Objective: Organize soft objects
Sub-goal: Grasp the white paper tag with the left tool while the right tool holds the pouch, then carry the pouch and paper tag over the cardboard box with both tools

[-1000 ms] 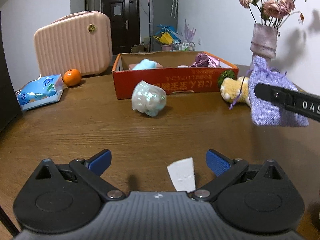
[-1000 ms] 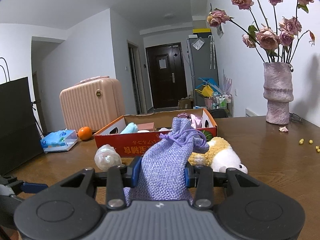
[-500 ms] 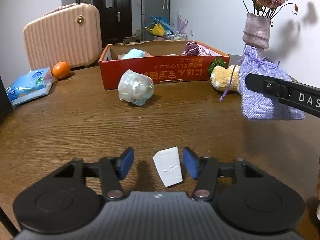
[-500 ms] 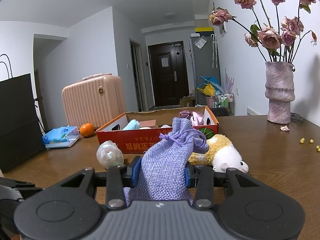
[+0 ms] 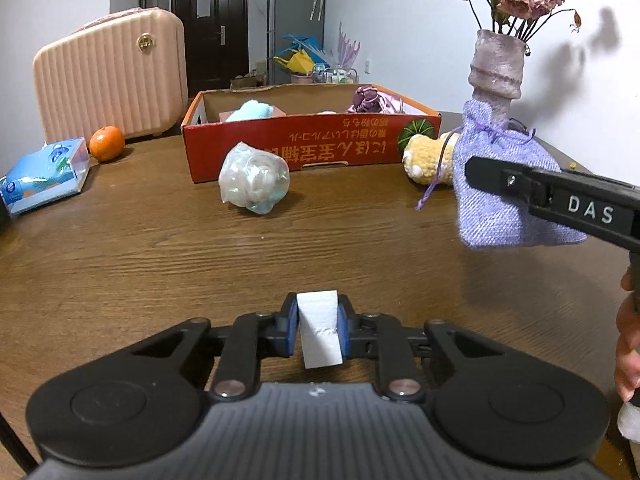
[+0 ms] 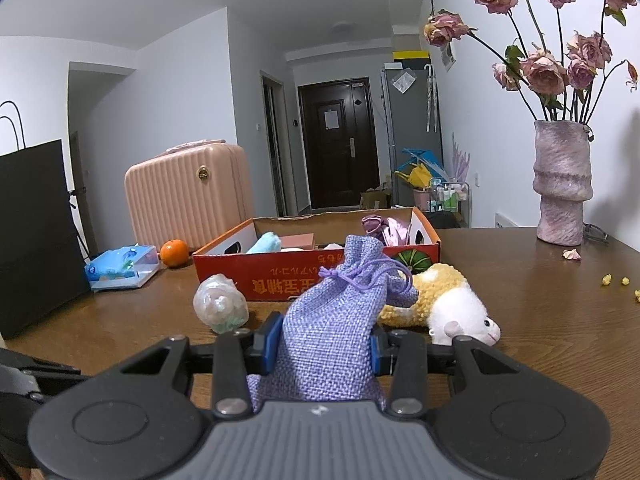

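Observation:
On the wooden table lies a small white foam block (image 5: 320, 328). My left gripper (image 5: 318, 320) is shut on it, blue pads pressing both of its sides. My right gripper (image 6: 325, 346) is shut on a purple drawstring pouch (image 6: 332, 320) and holds it above the table; in the left wrist view the purple pouch (image 5: 500, 184) hangs at the right. Behind stands a red cardboard box (image 5: 312, 148) with a light-blue soft item and purple cloth inside. A yellow and white plush toy (image 6: 444, 304) and a clear bag of soft stuff (image 5: 254, 184) lie in front of the box.
A pink suitcase (image 5: 112, 80), an orange (image 5: 106, 143) and a blue tissue pack (image 5: 44, 172) sit at the back left. A vase of dried roses (image 6: 562, 184) stands at the right, a black bag (image 6: 36, 232) at the left. A person's hand (image 5: 628, 340) shows at the right edge.
My left gripper's jaws went from wide open to shut on the white block. My right gripper kept still with the pouch.

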Tool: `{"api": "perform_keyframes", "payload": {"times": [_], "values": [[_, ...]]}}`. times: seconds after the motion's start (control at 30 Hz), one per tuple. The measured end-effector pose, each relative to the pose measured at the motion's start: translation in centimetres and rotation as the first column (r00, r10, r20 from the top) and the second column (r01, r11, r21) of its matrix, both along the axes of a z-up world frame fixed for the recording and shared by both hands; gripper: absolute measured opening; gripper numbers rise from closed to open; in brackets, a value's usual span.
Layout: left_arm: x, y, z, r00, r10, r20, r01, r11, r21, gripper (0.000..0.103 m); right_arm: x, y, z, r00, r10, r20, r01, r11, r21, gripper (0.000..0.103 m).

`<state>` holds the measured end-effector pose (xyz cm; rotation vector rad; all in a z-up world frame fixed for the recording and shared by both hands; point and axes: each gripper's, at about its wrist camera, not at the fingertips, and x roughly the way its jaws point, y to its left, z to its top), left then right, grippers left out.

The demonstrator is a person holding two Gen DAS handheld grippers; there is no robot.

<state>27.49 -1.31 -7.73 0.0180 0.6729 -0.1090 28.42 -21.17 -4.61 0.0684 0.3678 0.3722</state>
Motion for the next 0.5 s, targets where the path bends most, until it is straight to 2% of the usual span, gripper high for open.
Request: {"api": "perform_keyframes", "payload": {"times": [0.5], "values": [[0.2,0.3,2.9,0.994,0.012,0.106,-0.010,1.000,-0.014,0.020,0.2,1.1,0.6,0.999,0.027,0.037,-0.026,0.999,-0.028,0.040]]}}
